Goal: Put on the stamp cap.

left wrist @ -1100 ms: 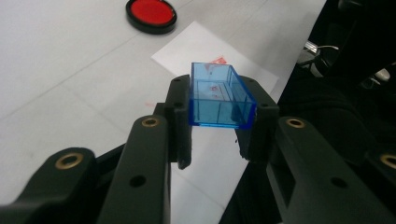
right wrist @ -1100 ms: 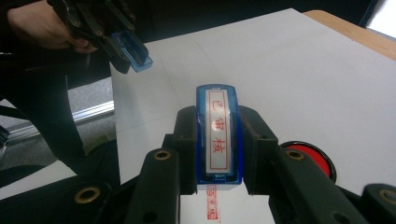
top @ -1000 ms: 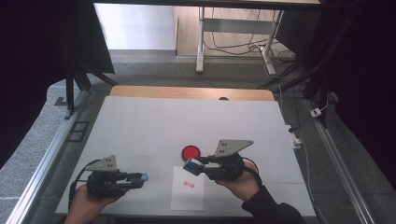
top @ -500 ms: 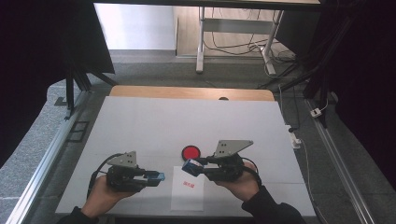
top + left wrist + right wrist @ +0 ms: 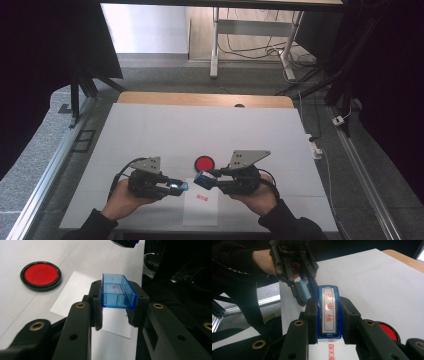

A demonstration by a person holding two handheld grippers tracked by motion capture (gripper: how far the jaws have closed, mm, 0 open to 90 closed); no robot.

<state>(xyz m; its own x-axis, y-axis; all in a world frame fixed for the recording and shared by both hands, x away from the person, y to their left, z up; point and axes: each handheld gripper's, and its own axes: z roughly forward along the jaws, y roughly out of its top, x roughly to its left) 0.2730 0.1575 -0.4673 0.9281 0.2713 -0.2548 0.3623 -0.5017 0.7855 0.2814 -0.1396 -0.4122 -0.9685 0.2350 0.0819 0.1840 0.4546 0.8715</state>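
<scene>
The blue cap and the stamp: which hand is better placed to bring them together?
Probably the left. The left tool grips the clear blue cap and points at the blue stamp clamped in the right tool above the paper. Only a small gap separates them.

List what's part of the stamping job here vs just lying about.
In the job:
- blue stamp, clamped in right gripper
- clear blue stamp cap, clamped in left gripper
- stamped white paper
- red ink pad

Lying about:
- white power strip at table edge
- cables on floor
</scene>
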